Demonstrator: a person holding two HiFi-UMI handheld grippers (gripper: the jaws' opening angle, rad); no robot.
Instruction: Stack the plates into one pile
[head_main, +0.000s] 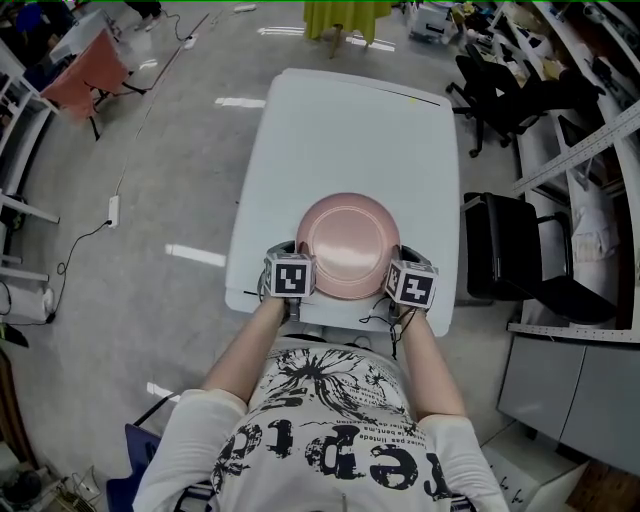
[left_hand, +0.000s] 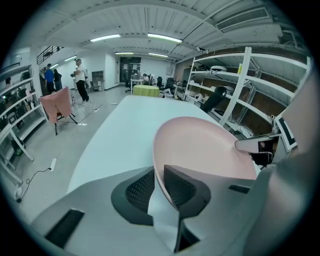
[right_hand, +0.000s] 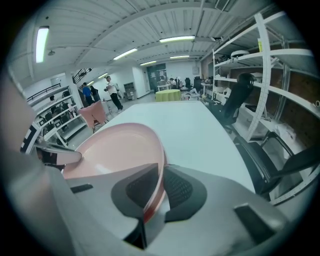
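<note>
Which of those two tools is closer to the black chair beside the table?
Right. The right tool grips the pink plate at its edge facing the black chair; the left tool is at the opposite edge, farther away.

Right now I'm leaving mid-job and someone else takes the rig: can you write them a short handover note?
Left tool: open; the pink plate has its rim between the jaws, against one pad only.
Right tool: shut on the plate's opposite rim.
Plate: at the near end of the white table, between both tools.
Done: only this one plate shows; whether others lie under it cannot be told.
To do: probably release once the plate sits steady, then check for further plates to stack.
</note>
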